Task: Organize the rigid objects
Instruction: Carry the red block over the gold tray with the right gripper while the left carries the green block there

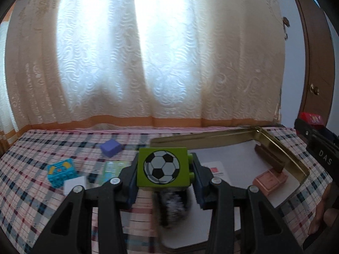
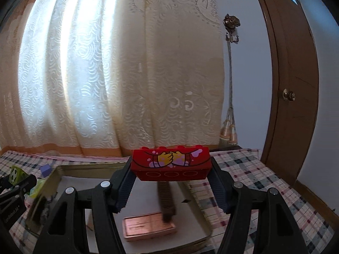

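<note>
My left gripper (image 1: pixel 164 168) is shut on a green brick with a football picture (image 1: pixel 162 167) and holds it above the near left edge of a gold-rimmed tray (image 1: pixel 284 148). My right gripper (image 2: pixel 170 166) is shut on a long red brick with a handshake picture (image 2: pixel 170 164), held above the same tray (image 2: pixel 89 166). In the tray lie a pink flat block (image 1: pixel 270 180), also in the right wrist view (image 2: pixel 149 225), and a dark brown ridged bar (image 2: pixel 166 199). A dark blurred object (image 1: pixel 173 206) lies under the green brick.
On the plaid cloth (image 1: pixel 31 190) left of the tray lie a purple cube (image 1: pixel 111 147), a blue studded brick (image 1: pixel 61 171), a white block (image 1: pixel 74 184) and a green card (image 1: pixel 112 169). A curtain hangs behind; a wooden door (image 2: pixel 290 95) stands at the right.
</note>
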`<state>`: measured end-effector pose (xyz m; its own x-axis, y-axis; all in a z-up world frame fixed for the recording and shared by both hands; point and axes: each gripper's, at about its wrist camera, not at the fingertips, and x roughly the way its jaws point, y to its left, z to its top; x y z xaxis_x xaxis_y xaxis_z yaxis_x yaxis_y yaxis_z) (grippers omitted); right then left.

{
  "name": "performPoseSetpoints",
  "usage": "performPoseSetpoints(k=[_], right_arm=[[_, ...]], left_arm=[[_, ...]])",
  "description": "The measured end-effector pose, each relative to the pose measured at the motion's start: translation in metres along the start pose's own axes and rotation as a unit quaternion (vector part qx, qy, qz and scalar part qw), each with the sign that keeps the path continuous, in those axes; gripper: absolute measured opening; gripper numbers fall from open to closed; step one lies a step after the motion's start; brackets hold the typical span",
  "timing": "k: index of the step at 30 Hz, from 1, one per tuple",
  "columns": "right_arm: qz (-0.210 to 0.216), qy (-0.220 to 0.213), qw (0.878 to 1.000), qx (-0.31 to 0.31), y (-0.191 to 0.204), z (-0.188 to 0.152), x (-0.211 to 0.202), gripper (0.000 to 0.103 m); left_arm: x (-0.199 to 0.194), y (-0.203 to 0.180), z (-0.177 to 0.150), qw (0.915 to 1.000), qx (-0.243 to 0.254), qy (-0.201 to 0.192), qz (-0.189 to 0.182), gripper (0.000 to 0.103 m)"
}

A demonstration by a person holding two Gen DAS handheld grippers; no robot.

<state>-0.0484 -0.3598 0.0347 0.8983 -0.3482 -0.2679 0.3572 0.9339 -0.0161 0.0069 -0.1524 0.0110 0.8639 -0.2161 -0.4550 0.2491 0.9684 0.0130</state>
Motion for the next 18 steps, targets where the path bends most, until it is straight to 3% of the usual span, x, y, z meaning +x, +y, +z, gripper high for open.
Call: performPoseSetpoints(k=[7, 18], right_arm=[[-0.017, 0.016, 1.0, -0.016, -0.005, -0.003, 0.016, 0.067], [0.015, 0.088, 0.996, -0.009, 0.006, -0.016, 0.052, 0.067]], left_arm=[[0.013, -0.028, -0.007, 0.9994, 0.024, 0.025, -0.01, 0.042], [0.025, -0.044, -0.016, 0.9978, 0.038, 0.054, -0.003, 0.042]])
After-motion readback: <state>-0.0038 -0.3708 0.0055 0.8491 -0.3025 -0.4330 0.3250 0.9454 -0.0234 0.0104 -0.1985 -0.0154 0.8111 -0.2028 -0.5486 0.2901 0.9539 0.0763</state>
